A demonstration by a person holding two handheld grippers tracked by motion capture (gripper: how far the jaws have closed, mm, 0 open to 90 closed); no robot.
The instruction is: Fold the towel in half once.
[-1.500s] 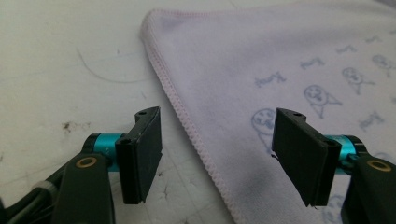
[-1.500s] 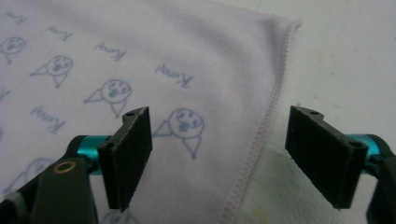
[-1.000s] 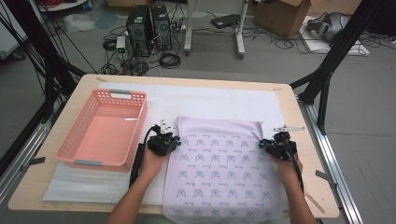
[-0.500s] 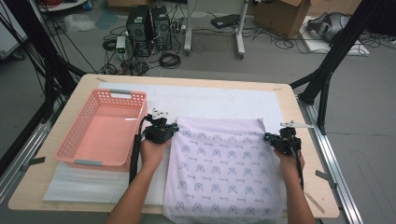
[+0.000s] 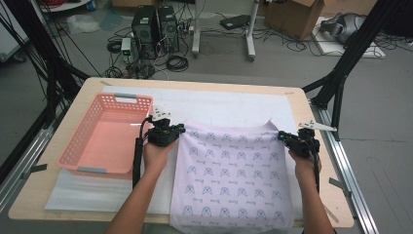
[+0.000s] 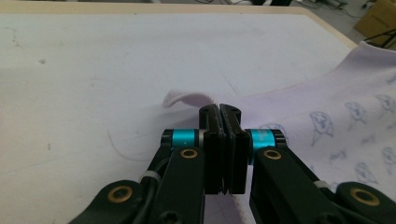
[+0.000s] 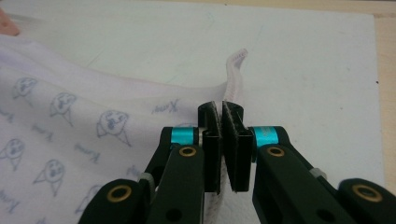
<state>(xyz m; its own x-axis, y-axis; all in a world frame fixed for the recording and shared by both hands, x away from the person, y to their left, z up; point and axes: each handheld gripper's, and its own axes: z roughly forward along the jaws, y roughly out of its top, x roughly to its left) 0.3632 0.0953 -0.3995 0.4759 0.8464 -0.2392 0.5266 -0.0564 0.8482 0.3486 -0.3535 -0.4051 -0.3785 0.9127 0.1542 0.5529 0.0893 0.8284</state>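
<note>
**Two grippers lift a printed cloth by its far corners**

A pale cloth (image 5: 234,175) with small blue prints lies on a white mat (image 5: 224,105) over a wooden table (image 5: 297,105), its near edge hanging over the table's 6 o'clock side. A pink basket (image 5: 104,136) sits at 9 o'clock, just beside the cloth.

The left gripper (image 5: 181,129) has its jaws pressed fully together on the cloth's far left corner; in the left gripper view (image 6: 219,108) a curl of hem pokes out past the tips. The right gripper (image 5: 281,136) is likewise clamped tight on the far right corner, and in the right gripper view (image 7: 222,106) a strip of hem stands up beyond the jaws. The far edge sags a little between them.

This looks like the start of a fold. To do it well, both hands should probably rise evenly, keep the far edge taut, and carry it toward 6 o'clock in line with the side edges. Each grip holds only a little fabric, so a jerk could pull a corner free.
</note>
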